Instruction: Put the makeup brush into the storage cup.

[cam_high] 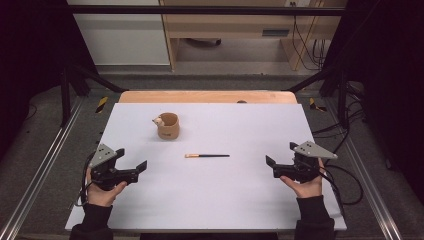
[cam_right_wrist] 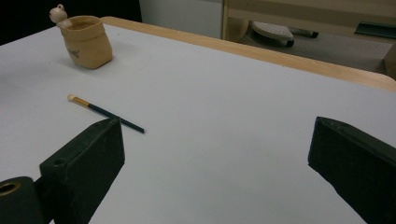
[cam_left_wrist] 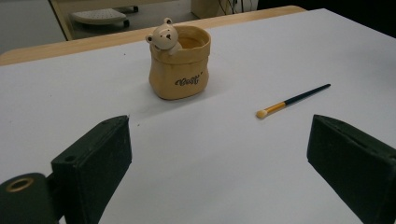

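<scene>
While we are holding the left gripper (cam_high: 131, 163) at the left edge of the white table (cam_high: 240, 200), its jaws are standing spread and empty. Moving right, the tan sack-shaped ceramic pot with a small bear on its rim (cam_high: 168, 125) is sitting upright, and the slim dark-handled brush with an orange ferrule (cam_high: 207, 156) is lying flat just in front of it, apart. Our right gripper (cam_high: 281, 159) is also waiting wide and empty. We judge nothing has begun; next we are probably reaching for the brush handle.
</scene>
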